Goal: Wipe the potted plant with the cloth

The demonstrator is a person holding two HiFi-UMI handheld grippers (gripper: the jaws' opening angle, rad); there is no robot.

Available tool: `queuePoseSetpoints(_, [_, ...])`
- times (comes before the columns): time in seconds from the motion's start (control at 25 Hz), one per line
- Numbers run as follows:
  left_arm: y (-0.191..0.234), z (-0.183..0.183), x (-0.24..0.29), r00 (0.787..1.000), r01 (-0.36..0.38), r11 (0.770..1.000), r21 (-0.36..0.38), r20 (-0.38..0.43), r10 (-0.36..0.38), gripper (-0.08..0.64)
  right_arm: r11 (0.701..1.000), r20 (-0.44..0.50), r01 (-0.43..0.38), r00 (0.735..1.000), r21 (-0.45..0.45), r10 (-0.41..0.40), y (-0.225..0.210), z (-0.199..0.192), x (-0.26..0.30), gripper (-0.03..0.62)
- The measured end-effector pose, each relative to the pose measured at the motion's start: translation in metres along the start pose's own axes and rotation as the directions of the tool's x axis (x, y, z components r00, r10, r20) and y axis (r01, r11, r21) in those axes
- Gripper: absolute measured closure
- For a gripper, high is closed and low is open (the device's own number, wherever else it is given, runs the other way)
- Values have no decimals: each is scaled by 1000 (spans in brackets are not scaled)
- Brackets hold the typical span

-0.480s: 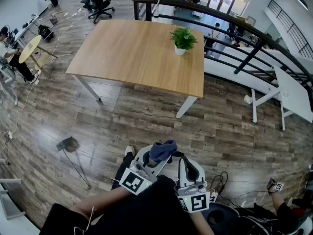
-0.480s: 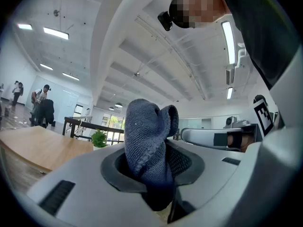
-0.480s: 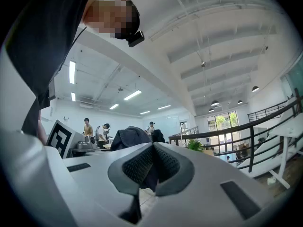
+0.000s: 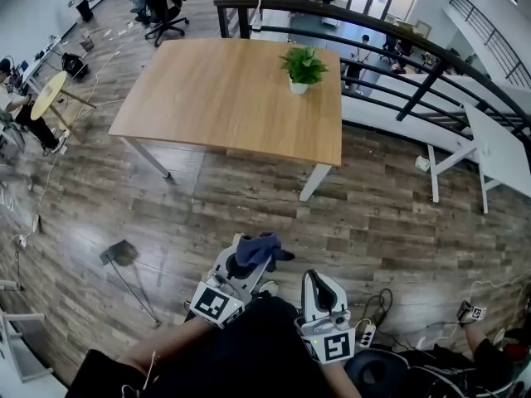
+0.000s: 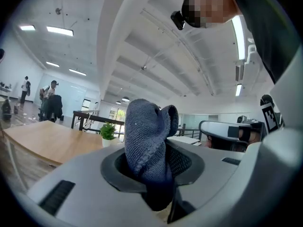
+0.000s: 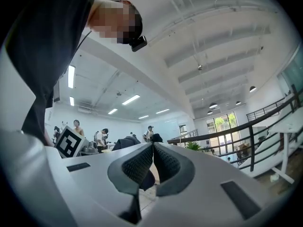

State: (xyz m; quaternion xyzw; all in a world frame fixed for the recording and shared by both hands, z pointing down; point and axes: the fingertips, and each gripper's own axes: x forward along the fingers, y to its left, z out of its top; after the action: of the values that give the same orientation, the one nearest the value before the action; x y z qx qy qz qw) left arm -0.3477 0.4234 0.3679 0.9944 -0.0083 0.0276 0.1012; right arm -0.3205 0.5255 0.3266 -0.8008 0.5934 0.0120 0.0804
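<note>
The potted plant (image 4: 303, 66), green leaves in a white pot, stands at the far right edge of the wooden table (image 4: 224, 98), well ahead of me. My left gripper (image 4: 247, 265) is held low near my body and is shut on a dark blue cloth (image 4: 255, 249). In the left gripper view the cloth (image 5: 150, 141) bunches up out of the left gripper (image 5: 154, 169), with the plant (image 5: 108, 132) small behind it. My right gripper (image 4: 319, 282) sits beside it, shut and empty. The right gripper (image 6: 152, 148) shows its pads touching, the plant (image 6: 192, 146) distant.
A black railing (image 4: 398, 40) runs behind the table. White benches (image 4: 498, 148) stand at right. A long-handled dustpan (image 4: 123, 259) lies on the wooden floor at left, cables (image 4: 377, 305) at lower right. Office chairs (image 4: 166, 7) and people are far left.
My left gripper with the cloth has shifted slightly left. The right gripper has stayed put. The whole view has slid a little.
</note>
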Motion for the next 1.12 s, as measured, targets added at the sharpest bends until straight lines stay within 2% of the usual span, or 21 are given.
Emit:
queuePoseSetpoints(0.16, [22,2,15,1000,-23,999,-32,-1,23,422,999,-18,33,999,33,-33,-19,-7,5,572])
queuePoseSetpoints(0.32, [42,2,50,1000,10,999,-46,-4,-10,422,992,-28,126,992,-6,-126,-57,-9,18,571])
queuePoseSetpoints(0.44, [57,3,93,999,49,997,-66,1,-49,422,986,-30,169,985,13,-169,-94,-9,42,571])
queuePoseSetpoints(0.72, [125,6,204,988,147,986,-73,-41,-150,422,974,-25,219,976,65,-218,-164,-19,156,571])
queuePoseSetpoints(0.96, [200,17,273,987,150,985,-82,-45,-154,422,987,-67,157,986,33,-154,-220,-28,266,571])
queuePoseSetpoints(1.12, [257,18,303,990,120,989,-86,-65,-126,422,984,-91,177,980,4,-176,-259,-43,320,571])
